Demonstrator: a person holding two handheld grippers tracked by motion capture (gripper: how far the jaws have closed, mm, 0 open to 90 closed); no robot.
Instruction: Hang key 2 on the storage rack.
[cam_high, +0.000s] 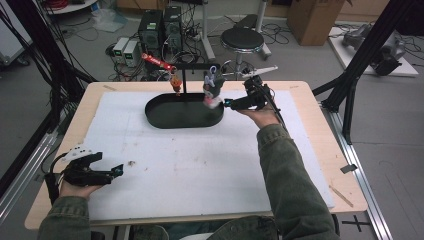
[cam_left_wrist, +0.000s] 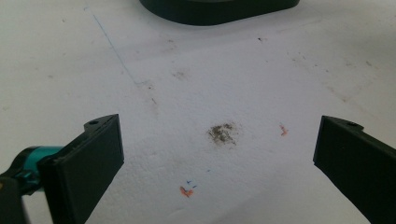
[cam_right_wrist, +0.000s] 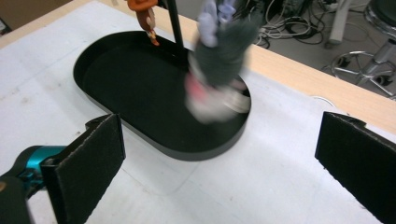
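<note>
A black oval tray (cam_high: 165, 117) sits at the back middle of the white mat. A thin black stand (cam_high: 183, 80) rises from it. An orange figure (cam_high: 175, 83) and a grey, white and purple soft toy (cam_high: 213, 89) hang from its crossbar. My right gripper (cam_high: 226, 103) is just right of the soft toy, open and holding nothing. In the right gripper view the toy (cam_right_wrist: 217, 70) is blurred, hanging over the tray (cam_right_wrist: 130, 79) ahead of the wide-apart jaws. My left gripper (cam_high: 119, 169) rests at the front left, open over bare mat (cam_left_wrist: 187, 84).
A white mat (cam_high: 200, 165) covers most of the wooden table (cam_high: 330, 165). A brown stain (cam_left_wrist: 223, 133) and small coloured marks lie between the left jaws. A stool (cam_high: 242, 39), computers (cam_high: 160, 27) and cables stand on the floor behind the table.
</note>
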